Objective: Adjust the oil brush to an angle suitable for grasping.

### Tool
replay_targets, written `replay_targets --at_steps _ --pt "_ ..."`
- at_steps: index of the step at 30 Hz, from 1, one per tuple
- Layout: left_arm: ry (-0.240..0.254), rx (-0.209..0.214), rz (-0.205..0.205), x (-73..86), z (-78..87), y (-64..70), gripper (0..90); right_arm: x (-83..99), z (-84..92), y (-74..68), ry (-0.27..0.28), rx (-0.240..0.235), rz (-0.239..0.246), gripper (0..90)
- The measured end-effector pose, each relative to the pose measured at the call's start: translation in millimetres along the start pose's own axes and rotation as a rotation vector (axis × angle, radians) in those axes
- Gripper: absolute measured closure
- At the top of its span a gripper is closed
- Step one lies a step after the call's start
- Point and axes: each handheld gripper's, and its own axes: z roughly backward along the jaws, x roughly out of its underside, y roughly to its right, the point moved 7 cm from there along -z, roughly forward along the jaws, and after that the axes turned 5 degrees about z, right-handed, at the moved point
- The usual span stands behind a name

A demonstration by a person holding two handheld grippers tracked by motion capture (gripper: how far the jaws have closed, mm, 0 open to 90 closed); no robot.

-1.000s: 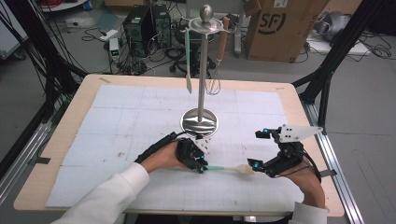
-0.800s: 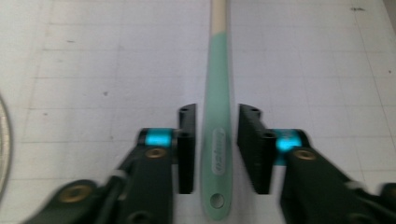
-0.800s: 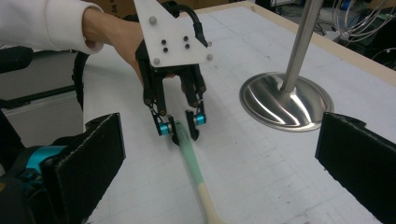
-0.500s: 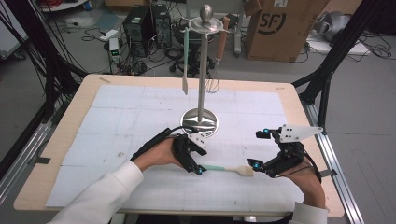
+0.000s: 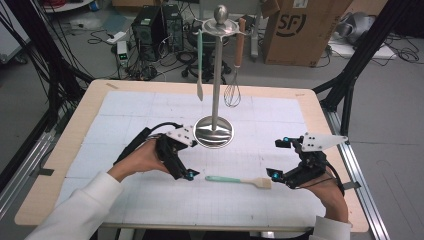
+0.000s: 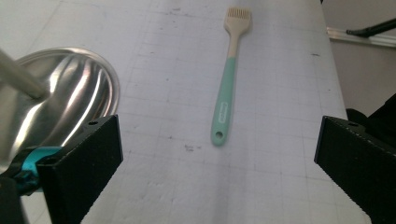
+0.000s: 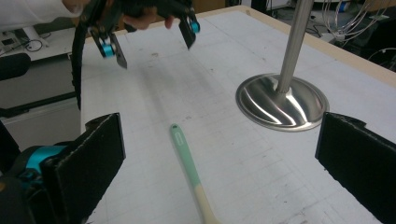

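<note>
Since the earlier frames, the left gripper point(image 5: 189, 175) has been drawn back and lifted off the brush point(image 5: 238, 180), and its jaws have just been opening; nothing is seen between them now. In the left gripper view they stand wide apart, with the brush lying free on the mat ahead of them. The brush is left flat on the white gridded mat point(image 5: 130, 112), its teal handle toward the left gripper and its pale bristle head toward the right gripper point(image 5: 274, 175), just beside that gripper's tips. The right gripper is also seen spread wide, clear of the brush; in its own view the bristle end is cut off by the lower edge. The left jaws' tips are partly hidden under the hand and the grey plate in the high view.

The mat is laid over a pale wooden table point(image 5: 65, 150). A steel stand point(image 5: 214, 131) is set on a round base behind the brush, and a spatula point(image 5: 200, 65) and a whisk point(image 5: 231, 92) are hung from its top. Behind the table, a grey floor with tangled cables, computer boxes point(image 5: 150, 25) and a cardboard box point(image 5: 295, 30) is seen; black frame struts are placed at both sides.
</note>
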Motion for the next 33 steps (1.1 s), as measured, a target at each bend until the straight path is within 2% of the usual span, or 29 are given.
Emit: replay_targets --at_steps 2,7,17,20,26,33 --pt "0.022 -0.017 0.000 3.9 11.8 -3.0 1.7 1.2 -0.4 0.5 -0.006 0.002 -0.003 0.2" --pt "0.088 -0.055 0.028 14.8 37.2 -7.7 1.7 1.0 1.1 1.1 0.001 0.006 -0.002 0.2" --pt "0.148 -0.105 0.053 39.5 76.9 -11.8 1.6 1.9 0.5 1.4 -0.005 0.012 -0.007 0.2" --pt "0.166 -0.135 0.068 49.3 87.1 -14.4 1.7 1.4 0.3 0.5 -0.003 0.007 -0.008 0.2" --pt "0.221 -0.157 0.111 70.6 103.9 -15.4 1.7 2.2 -0.2 0.7 -0.009 0.013 -0.007 0.2" --pt "0.238 -0.186 0.126 87.4 117.4 -17.2 1.7 2.8 -1.1 1.5 -0.012 0.013 -0.007 0.2"
